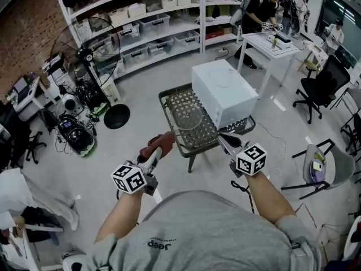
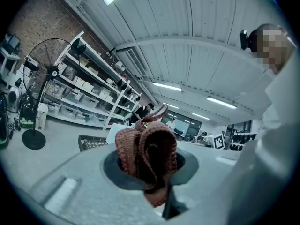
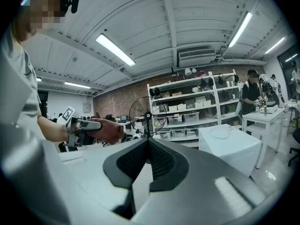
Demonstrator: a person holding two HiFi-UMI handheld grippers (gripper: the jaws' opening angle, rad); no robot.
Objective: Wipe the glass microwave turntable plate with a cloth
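A round glass turntable plate point(image 1: 186, 117) lies flat in a perforated metal tray point(image 1: 169, 95) on a small table, just left of a white microwave point(image 1: 223, 92). My left gripper point(image 1: 162, 142) hovers short of the tray's near left corner, shut on a bunched reddish-brown cloth point(image 1: 158, 144). In the left gripper view the cloth point(image 2: 140, 146) bulges out between the jaws of the left gripper point(image 2: 149, 165). My right gripper point(image 1: 223, 139) is held by the tray's near right corner; in the right gripper view the right gripper point(image 3: 147, 142) has its jaws together with nothing in them.
A pedestal fan point(image 1: 93, 55) stands left of the table, with storage shelves point(image 1: 141, 21) behind. A white desk point(image 1: 271, 47) with people at it is at the back right. Office chairs point(image 1: 321, 89) stand at the right, and cables and gear point(image 1: 73, 134) lie at the left.
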